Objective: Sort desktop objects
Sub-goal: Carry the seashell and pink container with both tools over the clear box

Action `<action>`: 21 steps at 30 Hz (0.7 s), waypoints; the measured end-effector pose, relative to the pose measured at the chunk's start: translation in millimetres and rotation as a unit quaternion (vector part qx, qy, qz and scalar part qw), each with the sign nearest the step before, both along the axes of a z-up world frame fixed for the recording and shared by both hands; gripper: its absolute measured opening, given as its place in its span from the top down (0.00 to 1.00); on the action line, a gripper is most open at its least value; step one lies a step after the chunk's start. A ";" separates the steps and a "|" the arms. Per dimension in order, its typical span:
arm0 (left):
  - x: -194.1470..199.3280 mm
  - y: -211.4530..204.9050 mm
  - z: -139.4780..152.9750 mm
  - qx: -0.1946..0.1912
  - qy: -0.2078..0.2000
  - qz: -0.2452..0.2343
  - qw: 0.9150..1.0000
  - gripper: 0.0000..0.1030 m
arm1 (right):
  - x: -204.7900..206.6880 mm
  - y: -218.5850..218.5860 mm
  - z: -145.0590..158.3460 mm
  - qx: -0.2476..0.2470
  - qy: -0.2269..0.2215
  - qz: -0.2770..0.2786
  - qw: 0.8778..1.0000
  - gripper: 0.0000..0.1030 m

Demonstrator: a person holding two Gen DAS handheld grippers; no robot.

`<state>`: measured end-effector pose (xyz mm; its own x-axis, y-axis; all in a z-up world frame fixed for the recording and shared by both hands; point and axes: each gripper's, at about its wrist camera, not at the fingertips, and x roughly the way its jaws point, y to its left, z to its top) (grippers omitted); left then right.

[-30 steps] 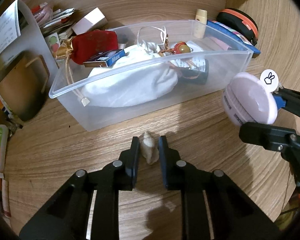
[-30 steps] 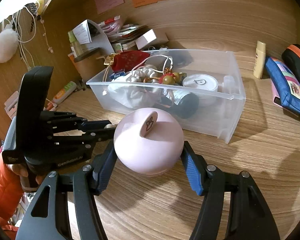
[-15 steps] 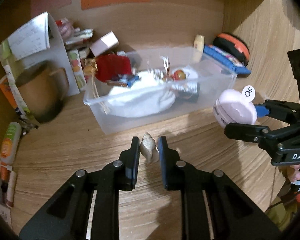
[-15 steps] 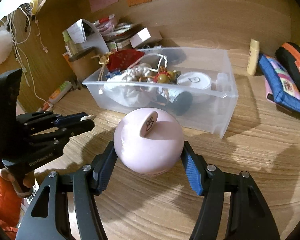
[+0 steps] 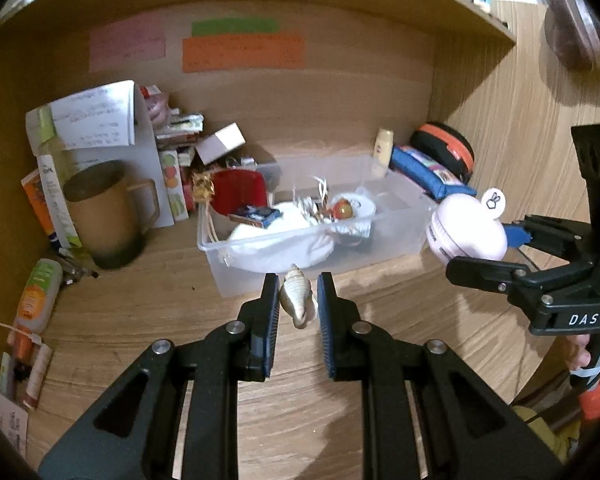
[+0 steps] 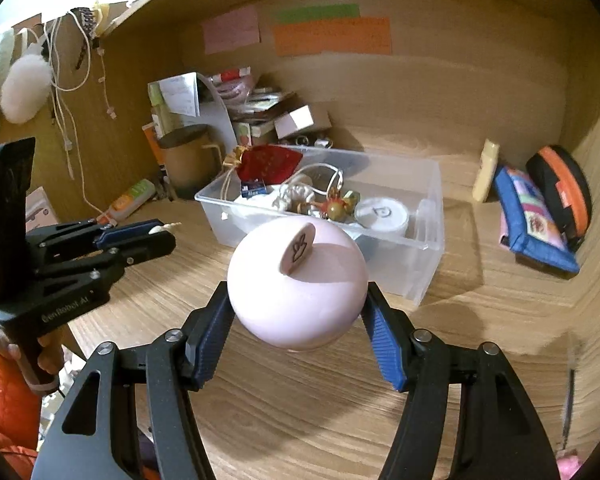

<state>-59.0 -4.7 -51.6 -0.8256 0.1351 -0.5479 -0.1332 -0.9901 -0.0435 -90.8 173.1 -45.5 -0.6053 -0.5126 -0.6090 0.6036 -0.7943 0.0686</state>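
Seashell (image 5: 297,295) is being pinched between the narrow left tongs (image 5: 298,298), long axis pointing away along the fingers, tip toward the clear bin (image 5: 400,236) just beyond in the centre of the left wrist frame. Pink round case (image 6: 296,284) with a rabbit tab on top is being gripped at its sides by the right tongs (image 6: 298,312), held at about half width, and is being carried clear of the bench (image 6: 300,400). In the right wrist view the bin is sitting directly past the case, upper centre, with its near long wall facing both tongs.

Key relation, as judged: both held items are lying in front of the bin's near rim, so the coming move is being read as forward and over that wall, then down. Left tongs are appearing closer to the bin's left half, right tongs to its right half.

Room inside: the left half is being filled by a white pouch (image 5: 284,236), a red pouch (image 6: 268,164) and a small blue box (image 5: 256,215); a white round tin (image 6: 382,212) is lying centre right; the far right end is looking the most open. Outside, a brown mug (image 5: 104,216) is standing at left, and a blue pencil case (image 6: 528,220) at right, well apart from the bin. Risk, as judged: near rim being clipped if height is not being kept.
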 end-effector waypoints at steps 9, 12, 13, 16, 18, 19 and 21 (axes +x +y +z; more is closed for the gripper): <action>7.2 -6.4 26.1 -0.005 0.039 -0.001 0.999 0.82 | 0.7 2.0 24.2 0.004 0.025 -0.014 1.000 0.42; 6.2 -5.8 33.2 -0.007 0.048 -0.003 0.999 0.82 | -2.5 0.8 31.2 0.005 0.032 -0.014 0.999 0.42; 5.3 -5.4 35.5 -0.009 0.051 -0.002 0.999 0.82 | -4.3 0.7 33.0 0.004 0.033 -0.014 0.999 0.42; 1.5 -4.8 39.8 -0.008 0.054 -0.003 0.998 0.82 | -11.3 0.7 35.7 -0.003 0.033 -0.015 0.999 0.42; -3.0 -4.3 42.2 -0.006 0.055 -0.006 0.998 0.82 | -17.7 1.3 36.5 -0.010 0.033 -0.018 0.999 0.42; -5.0 -3.7 42.7 -0.007 0.054 -0.009 0.998 0.82 | -20.7 1.4 36.6 -0.012 0.032 -0.019 0.999 0.42; -10.0 -1.6 44.1 -0.008 0.055 -0.011 0.998 0.82 | -30.1 1.9 36.6 -0.017 0.030 -0.021 0.999 0.42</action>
<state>-68.9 -6.3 -7.4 -0.8777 0.1462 -0.4563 -0.1586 -0.9873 -0.0113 -120.8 175.0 -8.8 -0.6617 -0.5052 -0.5541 0.5732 -0.8172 0.0604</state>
